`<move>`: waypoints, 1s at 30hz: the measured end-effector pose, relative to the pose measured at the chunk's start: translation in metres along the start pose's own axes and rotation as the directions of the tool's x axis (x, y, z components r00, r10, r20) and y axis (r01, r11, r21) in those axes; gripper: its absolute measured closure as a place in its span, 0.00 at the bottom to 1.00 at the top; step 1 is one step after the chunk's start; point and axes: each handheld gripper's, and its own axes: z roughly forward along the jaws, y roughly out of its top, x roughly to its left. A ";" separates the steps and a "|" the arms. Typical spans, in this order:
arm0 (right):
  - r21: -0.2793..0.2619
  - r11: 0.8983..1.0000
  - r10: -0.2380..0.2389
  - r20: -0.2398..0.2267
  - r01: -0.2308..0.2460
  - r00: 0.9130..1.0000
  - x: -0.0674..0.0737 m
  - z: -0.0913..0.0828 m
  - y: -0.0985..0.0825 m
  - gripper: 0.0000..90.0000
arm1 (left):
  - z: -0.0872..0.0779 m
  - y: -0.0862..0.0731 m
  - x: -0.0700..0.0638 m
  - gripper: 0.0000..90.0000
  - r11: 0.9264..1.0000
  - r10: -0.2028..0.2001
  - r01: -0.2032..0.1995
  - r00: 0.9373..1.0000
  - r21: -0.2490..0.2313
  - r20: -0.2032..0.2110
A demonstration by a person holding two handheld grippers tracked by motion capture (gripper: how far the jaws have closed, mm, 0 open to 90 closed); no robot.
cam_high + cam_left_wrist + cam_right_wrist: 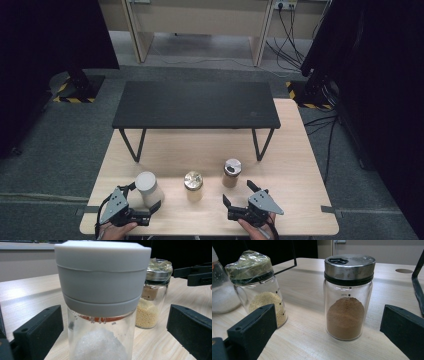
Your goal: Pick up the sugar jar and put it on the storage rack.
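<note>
Three jars stand in a row on the pale wooden surface (300, 165), in front of a black rack (195, 105) whose legs rest on it.

The left gripper (146, 199) sits at the 7 o'clock corner of the surface in the high view, held by a hand (117, 231). Its jaws are spread wide, one on each side of the white-lid jar (148, 186). In the left gripper view that jar (101, 302) stands between the two black jaws with a clear gap to each, so neither pad touches it. It is upright, its grey-white lid on, white grains heaped in the glass below.

The right gripper (240, 192) lies at 5 o'clock, in the other hand (257, 229). Its jaws are also wide apart and hold nothing. They point toward 11 o'clock at the steel-lid jar (232, 172), which stands near but apart from them. In the right gripper view this jar (348, 297) is upright, partly filled with brown powder, just beyond the jaw tips and between their lines.

The middle jar (193, 185) stands between the other two, clear of both. It holds yellow grains and has clear film over its lid, as the right gripper view (257, 287) and the left gripper view (153, 295) show.
</note>
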 end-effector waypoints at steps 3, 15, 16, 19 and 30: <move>0.002 1.000 0.003 -0.001 -0.003 1.000 0.000 0.000 0.000 0.01 | 0.000 0.000 0.000 0.00 1.000 0.001 -0.001 1.000 -0.001 0.001; 0.004 1.000 0.008 -0.004 -0.008 1.000 -0.001 0.001 -0.001 0.01 | 0.000 0.000 0.000 0.00 1.000 0.001 -0.001 1.000 -0.002 -0.002; 0.004 1.000 0.008 -0.004 -0.008 1.000 -0.001 0.002 -0.001 0.01 | 0.000 0.000 0.000 0.00 1.000 0.001 -0.001 1.000 -0.002 -0.002; 0.005 1.000 0.008 -0.006 -0.008 1.000 0.000 0.002 -0.001 0.01 | -0.001 0.000 0.000 0.00 1.000 0.000 0.000 1.000 -0.002 -0.006; 0.004 1.000 0.012 -0.008 -0.012 1.000 -0.001 0.002 -0.001 0.01 | 0.001 0.002 -0.001 0.01 1.000 -0.003 0.003 1.000 -0.006 -0.019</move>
